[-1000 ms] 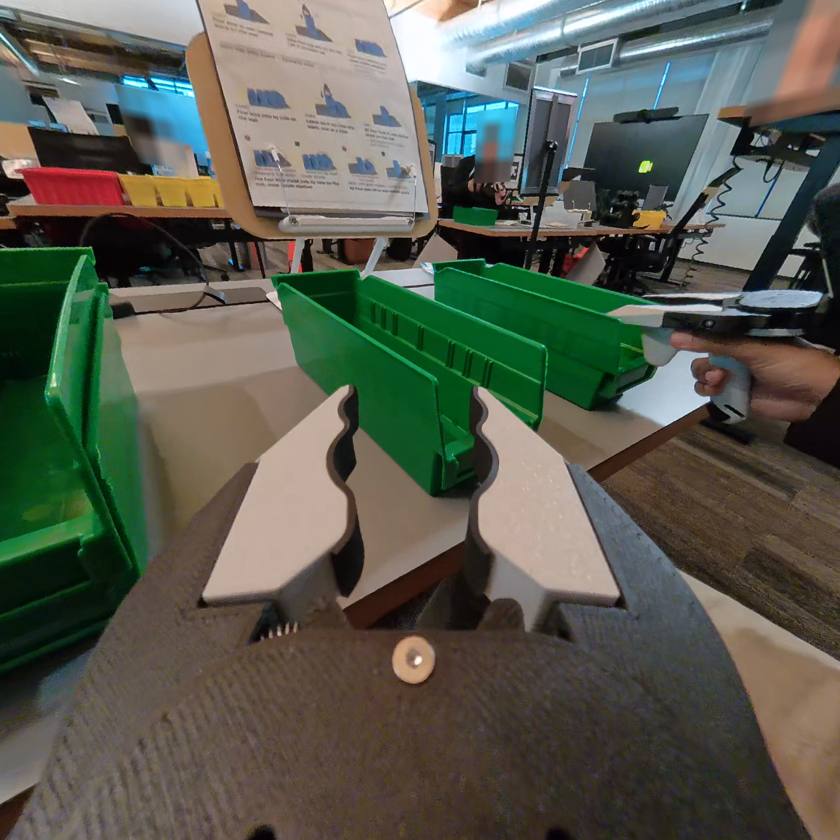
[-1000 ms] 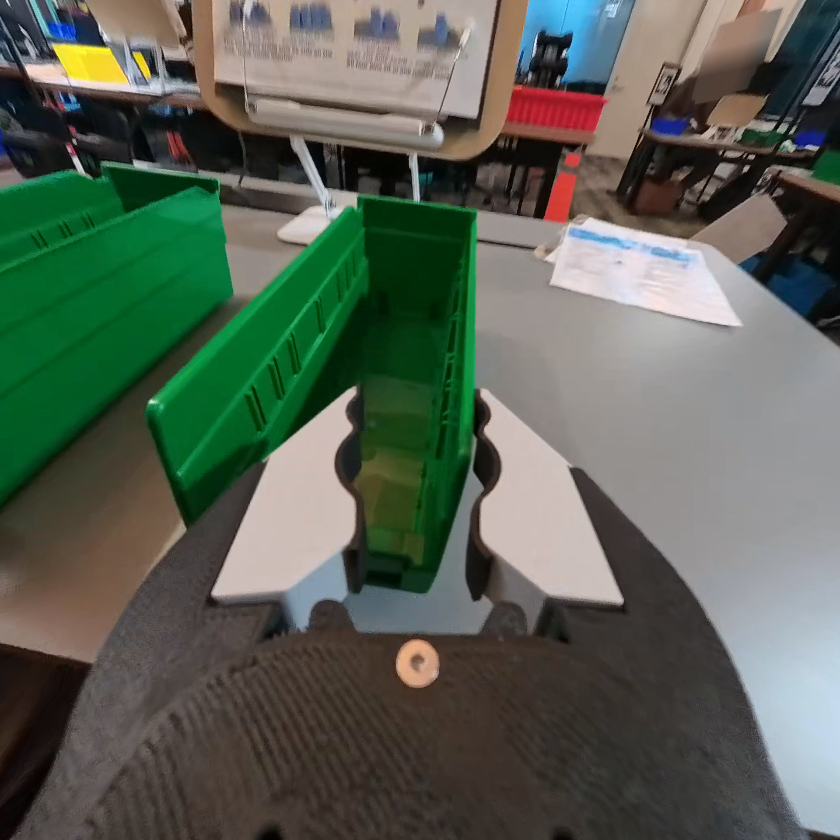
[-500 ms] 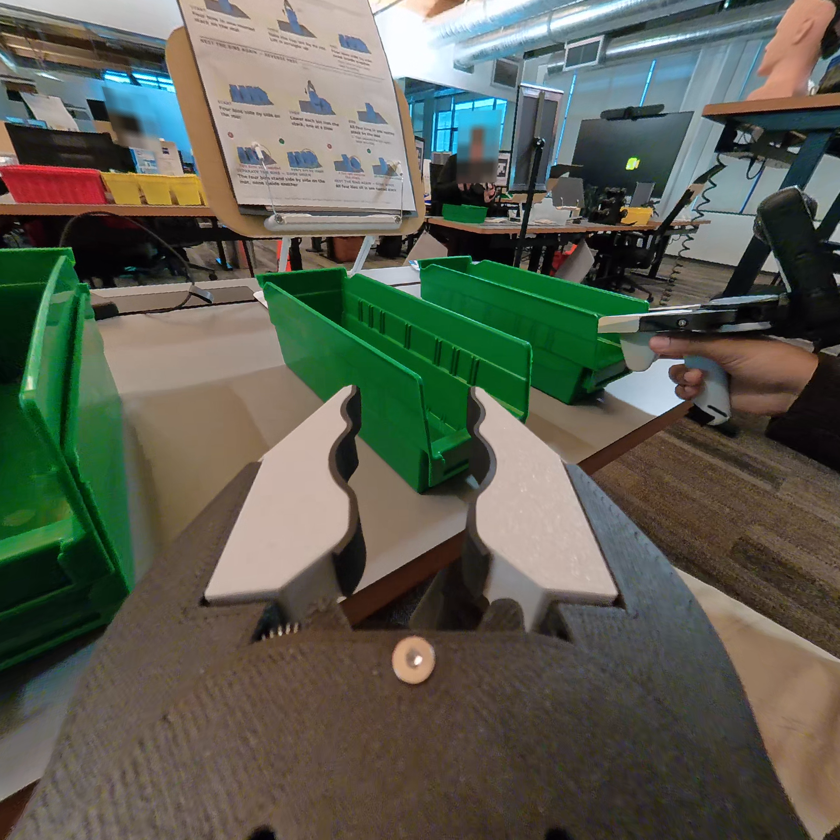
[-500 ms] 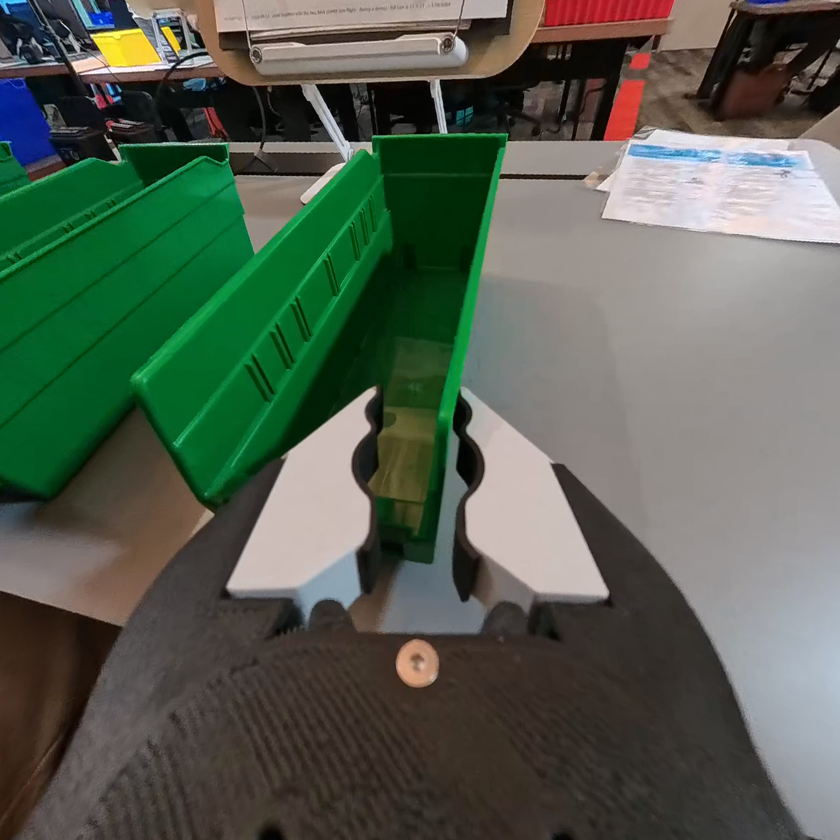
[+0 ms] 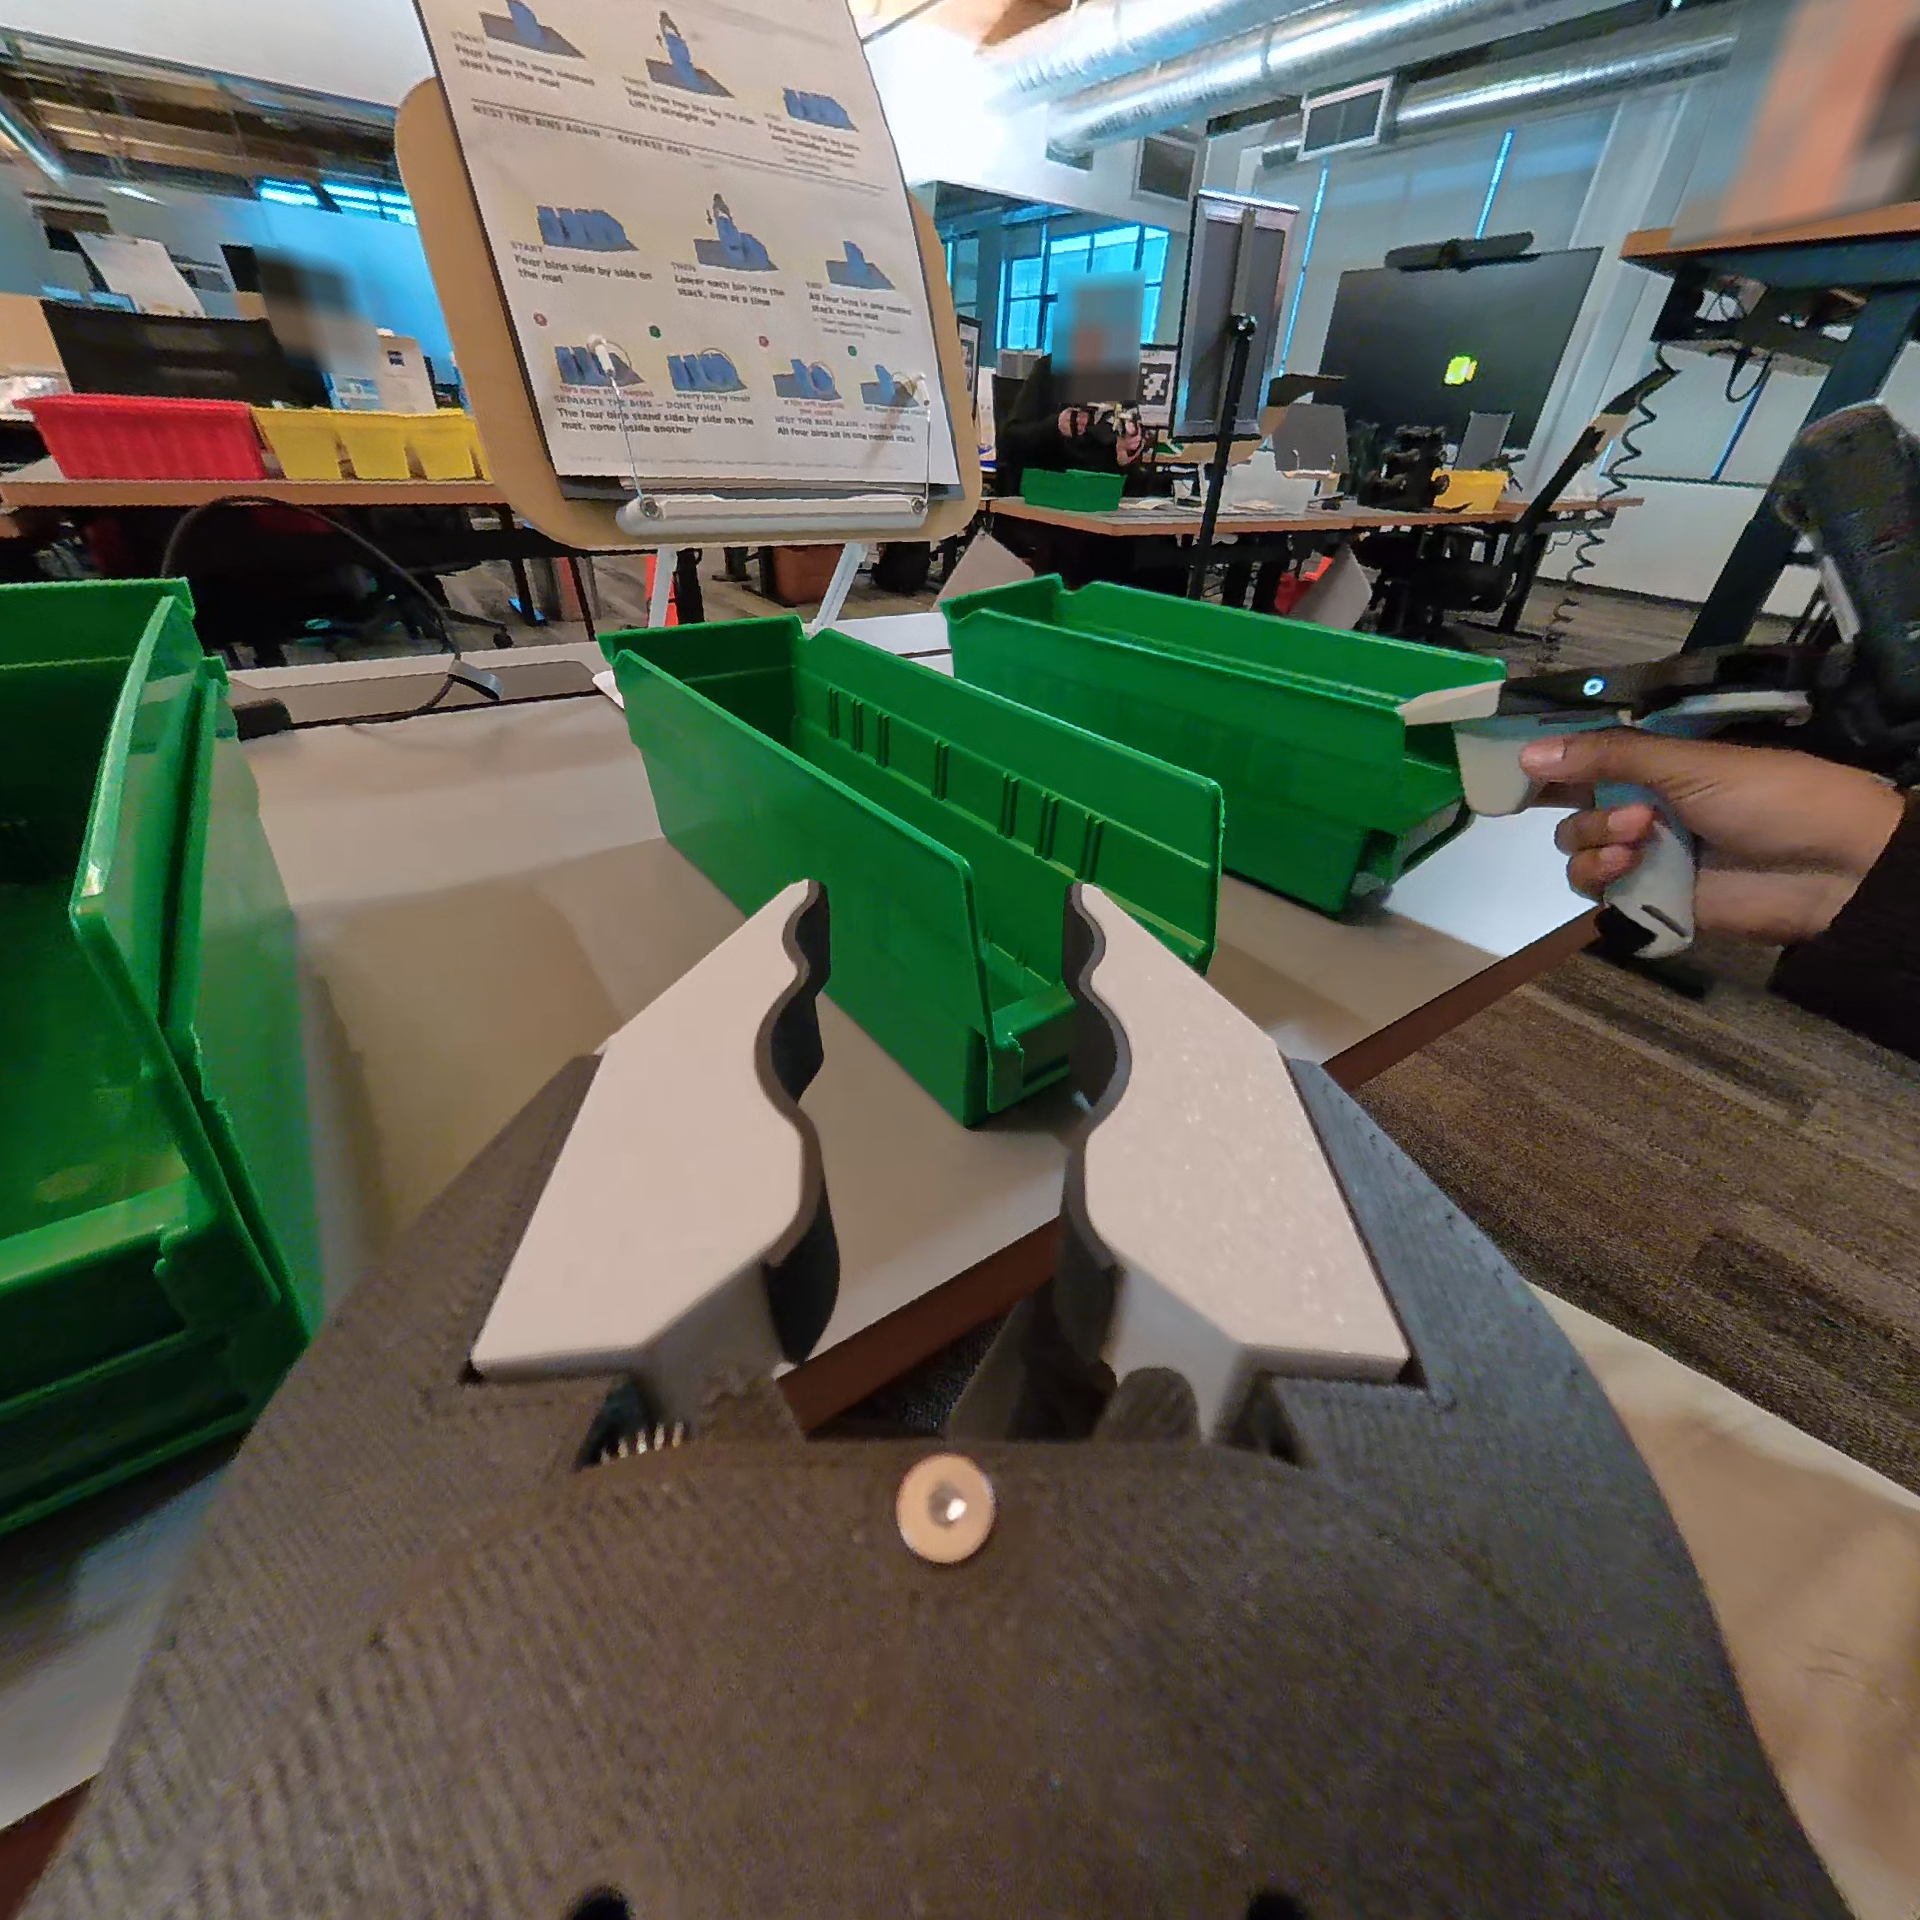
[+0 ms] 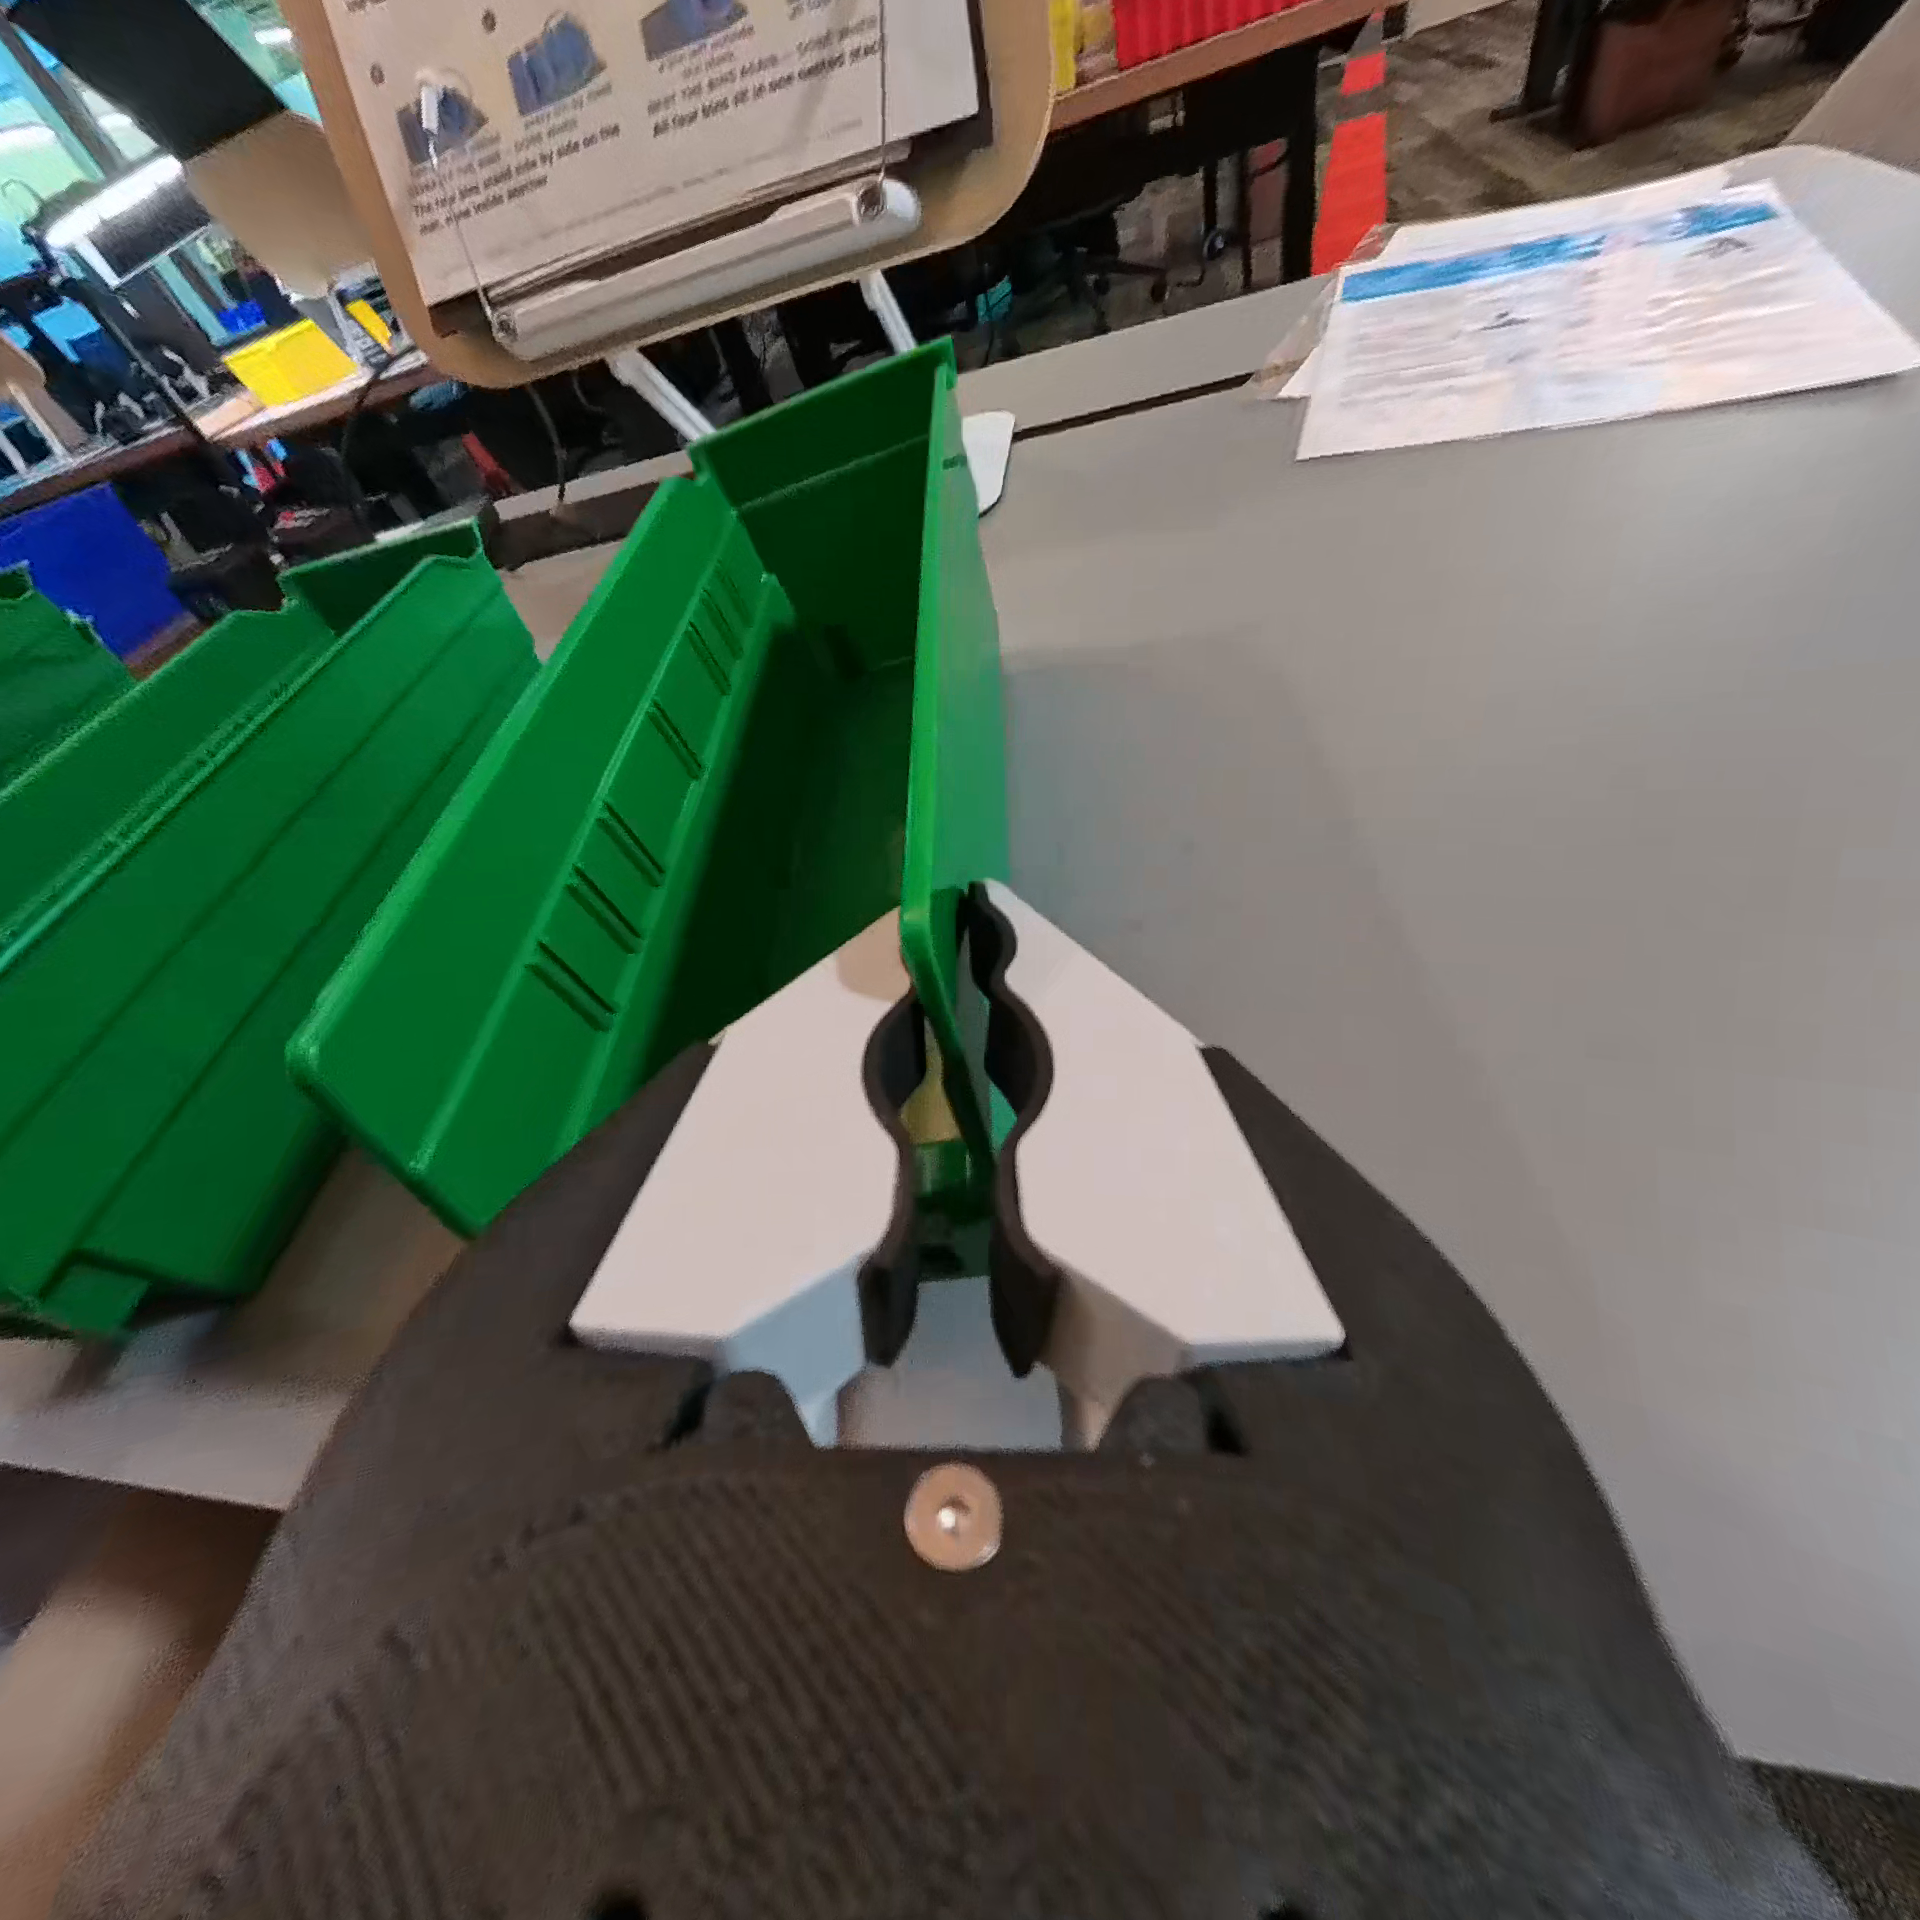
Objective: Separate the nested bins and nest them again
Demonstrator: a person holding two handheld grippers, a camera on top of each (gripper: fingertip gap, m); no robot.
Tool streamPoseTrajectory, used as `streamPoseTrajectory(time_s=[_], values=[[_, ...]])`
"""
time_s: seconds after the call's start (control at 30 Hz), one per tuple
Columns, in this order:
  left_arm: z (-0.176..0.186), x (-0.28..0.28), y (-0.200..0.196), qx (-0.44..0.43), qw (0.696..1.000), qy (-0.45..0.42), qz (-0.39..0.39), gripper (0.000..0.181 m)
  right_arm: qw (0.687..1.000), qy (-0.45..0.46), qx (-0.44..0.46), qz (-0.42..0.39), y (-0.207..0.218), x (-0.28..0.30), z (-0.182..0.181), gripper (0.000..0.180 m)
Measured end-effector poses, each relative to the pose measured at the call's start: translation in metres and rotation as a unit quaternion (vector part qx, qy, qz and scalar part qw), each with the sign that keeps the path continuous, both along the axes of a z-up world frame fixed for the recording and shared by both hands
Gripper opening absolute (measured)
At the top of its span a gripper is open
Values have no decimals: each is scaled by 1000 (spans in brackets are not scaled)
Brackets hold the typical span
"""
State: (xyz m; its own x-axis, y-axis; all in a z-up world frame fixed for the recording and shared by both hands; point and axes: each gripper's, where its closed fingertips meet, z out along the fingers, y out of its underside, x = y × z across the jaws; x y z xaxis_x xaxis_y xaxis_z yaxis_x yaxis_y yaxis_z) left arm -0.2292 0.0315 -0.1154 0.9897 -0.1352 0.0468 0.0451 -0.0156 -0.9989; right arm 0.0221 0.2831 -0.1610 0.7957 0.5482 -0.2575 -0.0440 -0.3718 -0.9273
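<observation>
My right gripper (image 6: 951, 997) is shut on the near end of the right side wall of a long green bin (image 6: 727, 831) at the table's front edge. In the left wrist view this bin (image 5: 1226, 727) is the rightmost, with the right gripper (image 5: 1449, 707) and a hand at its near end. A second green bin (image 5: 914, 831) stands alone in the middle; in the right wrist view it (image 6: 208, 831) lies left of the held one. A third green bin (image 5: 104, 987) is at the left. My left gripper (image 5: 945, 935) is open and empty, short of the middle bin's near end.
A clipboard stand with an instruction sheet (image 5: 686, 260) rises behind the bins on the grey table (image 5: 468, 883). A printed sheet (image 6: 1590, 312) lies at the table's far right. The table's brown front edge (image 5: 1455, 987) runs under both grippers. Desks and people are behind.
My right gripper went from open astride the bin's right wall to shut on it, and its view has rolled. My left gripper has stayed open and hardly moved.
</observation>
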Motion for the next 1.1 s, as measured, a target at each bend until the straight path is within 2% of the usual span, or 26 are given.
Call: streamPoseTrajectory(time_s=[0.03, 0.17, 0.27, 0.37, 0.47, 0.53, 0.63, 0.7, 0.8, 0.87, 0.93, 0.97, 1.0, 1.1], values=[[0, 0, 0, 1, 1000, 0, 0, 42, 1000, 6, 7, -6, 0, 1, 5, 2], [-1, 5, 1, 0, 1000, 5, -4, 42, 996, 73, 47, -33, -8, 3, 40, 2], [0, 16, 1, 1, 1000, 3, -14, 42, 988, 101, 109, -33, -25, -3, 74, 3], [2, 37, 0, -5, 997, -65, -36, 43, 980, 102, 169, -9, -52, -25, 99, 3], [-2, 65, -3, -26, 987, -143, -73, 47, 974, 110, 191, 47, -88, -58, 110, 2], [-3, 75, -4, -28, 987, -143, -70, 54, 969, 114, 203, 76, -113, -79, 115, 2], [5, 66, -8, 2, 988, -151, -9, 67, 963, 99, 222, 116, -149, -106, 118, 2], [8, 71, -12, 11, 987, -163, -12, 73, 958, 81, 242, 131, -171, -120, 118, 2], [11, 94, -16, 10, 986, -157, -56, 82, 950, 47, 278, 131, -195, -134, 117, 2], [14, 99, -19, 21, 987, -147, -58, 76, 945, 32, 299, 129, -207, -139, 115, 2], [24, 80, -22, 54, 985, -163, -15, 55, 939, 25, 315, 135, -218, -145, 113, 2], [29, 71, -25, 70, 983, -168, -6, 52, 937, 25, 319, 138, -224, -147, 113, 2], [32, 71, -28, 78, 983, -163, -18, 47, 938, 28, 318, 135, -227, -148, 113, 3], [37, 61, -31, 84, 988, -126, 15, 31, 935, 39, 326, 137, -234, -150, 115, 10]])
